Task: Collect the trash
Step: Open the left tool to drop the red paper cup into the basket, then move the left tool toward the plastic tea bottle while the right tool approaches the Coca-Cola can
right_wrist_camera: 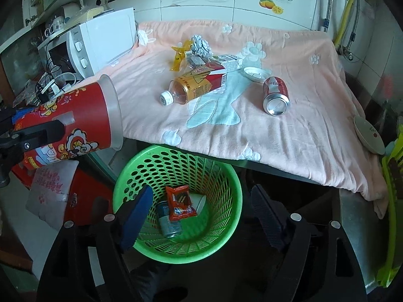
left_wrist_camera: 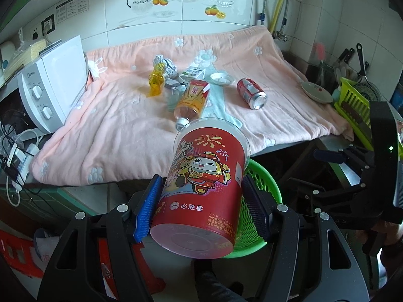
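Observation:
My left gripper (left_wrist_camera: 201, 201) is shut on a red paper cup with a clear lid (left_wrist_camera: 204, 183), holding it in the air just off the counter's front edge, above and left of the green basket (left_wrist_camera: 264, 183). In the right wrist view the cup (right_wrist_camera: 75, 118) hangs at the left, tilted on its side. My right gripper (right_wrist_camera: 201, 209) is open and empty above the green basket (right_wrist_camera: 219, 173), which holds a red wrapper (right_wrist_camera: 180, 201) and a can (right_wrist_camera: 167, 221). On the pink blanket lie a plastic bottle (right_wrist_camera: 186, 88), a red soda can (right_wrist_camera: 275, 95), a carton (right_wrist_camera: 226, 61), foil (right_wrist_camera: 200, 46) and a yellow wrapper (right_wrist_camera: 180, 55).
A white microwave (left_wrist_camera: 47, 90) stands at the blanket's left, with cables beside it. A small white dish (right_wrist_camera: 254, 73) lies on the blanket. A plate (right_wrist_camera: 369, 130) and a green dish rack (left_wrist_camera: 352, 100) sit at the right. A tiled wall is behind.

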Demonstrator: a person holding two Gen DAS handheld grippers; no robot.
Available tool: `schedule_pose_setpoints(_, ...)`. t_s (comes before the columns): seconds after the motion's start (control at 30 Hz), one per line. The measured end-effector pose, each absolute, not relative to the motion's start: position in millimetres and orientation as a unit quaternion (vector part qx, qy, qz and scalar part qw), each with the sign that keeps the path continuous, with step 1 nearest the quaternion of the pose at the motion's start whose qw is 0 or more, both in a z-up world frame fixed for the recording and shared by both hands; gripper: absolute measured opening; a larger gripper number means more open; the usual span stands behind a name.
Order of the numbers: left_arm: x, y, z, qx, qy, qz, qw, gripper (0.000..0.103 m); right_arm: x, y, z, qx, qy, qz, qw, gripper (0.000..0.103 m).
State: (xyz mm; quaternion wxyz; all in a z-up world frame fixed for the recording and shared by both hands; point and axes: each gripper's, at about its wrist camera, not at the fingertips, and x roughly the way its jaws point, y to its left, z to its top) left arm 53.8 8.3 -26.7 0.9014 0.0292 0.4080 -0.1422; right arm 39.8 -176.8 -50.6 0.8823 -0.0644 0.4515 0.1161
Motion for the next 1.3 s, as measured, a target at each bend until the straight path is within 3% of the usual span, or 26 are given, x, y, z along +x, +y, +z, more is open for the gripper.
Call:
schedule_pose_setpoints(0.6, 65.4, -41.2, -73.7, 0.031, 0.459, -0.192, 0.867, 0.065, 31.1, -212.6, -41.6, -0.046, 0.444, 0.071, 0.892, 0.079)
schedule_pose_setpoints(0.73, 65.6, -49.0, -74.7, 0.033, 0.456, -0.198, 0.867, 0.076, 30.8, -221.3, -40.6, -0.040, 0.443, 0.065, 0.893, 0.079)
schedule_pose_setpoints(0.87, 64.7, -54.4, -71.9, 0.037, 0.450, -0.202, 0.869, 0.080, 31.1, -226.0, -39.2, -0.035, 0.442, 0.061, 0.894, 0.079)
schedule_pose_setpoints(1.3, 70.7, -36.9, -61.1, 0.031, 0.440, -0.181, 0.879, 0.085, 37.2, -220.5, -37.8, -0.034, 0.442, 0.062, 0.894, 0.079)
